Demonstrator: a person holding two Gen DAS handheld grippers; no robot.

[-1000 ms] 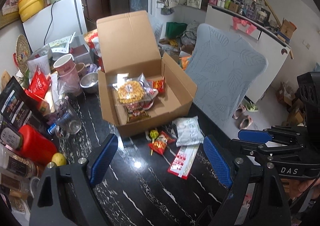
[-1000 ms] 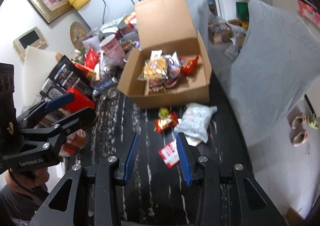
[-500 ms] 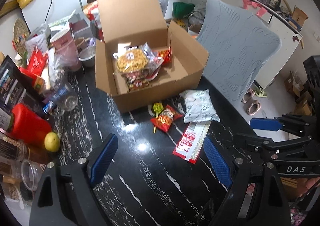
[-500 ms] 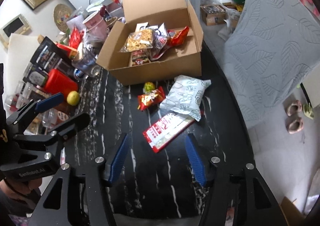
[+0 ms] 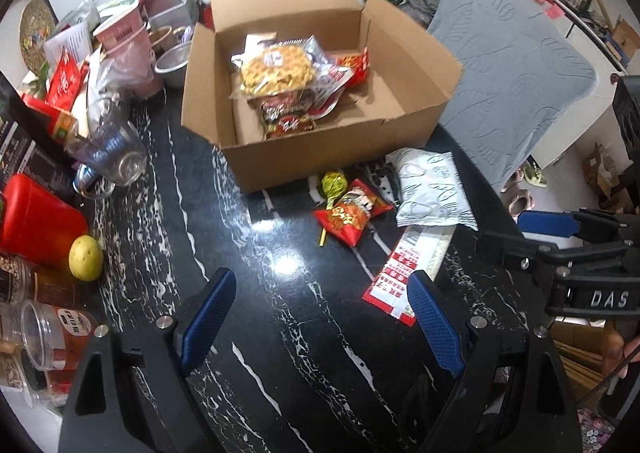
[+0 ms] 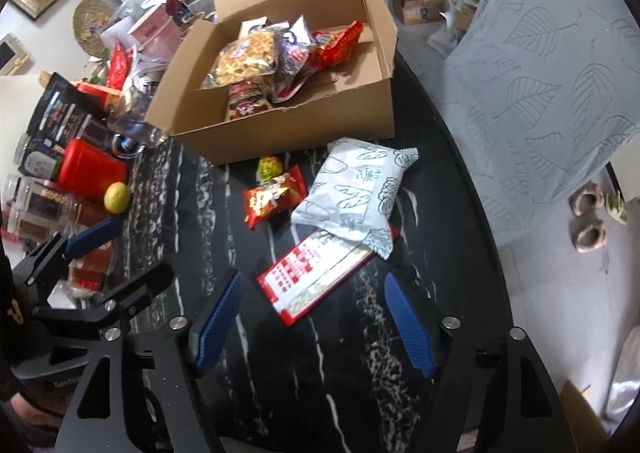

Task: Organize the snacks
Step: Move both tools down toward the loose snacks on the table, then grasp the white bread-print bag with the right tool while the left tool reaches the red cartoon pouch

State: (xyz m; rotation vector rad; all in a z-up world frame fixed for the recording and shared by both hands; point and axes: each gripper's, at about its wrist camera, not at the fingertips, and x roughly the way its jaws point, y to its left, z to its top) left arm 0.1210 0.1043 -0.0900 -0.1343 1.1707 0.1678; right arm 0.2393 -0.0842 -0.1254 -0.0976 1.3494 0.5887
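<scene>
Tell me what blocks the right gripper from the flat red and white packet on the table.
Nothing visible lies between the open right gripper and the near end of the flat red and white packet. Its far end is pinned under the white bread packet, which overlaps it and may drag along.

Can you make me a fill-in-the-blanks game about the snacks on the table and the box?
1. The cardboard box has its lid ____.
2. The white packet lies partly on top of the flat ____ and white packet.
3. The round fruit beside the red container is coloured ____.
4. The right gripper holds ____ between its fingers.

Missing words: open; red; yellow; nothing
</scene>
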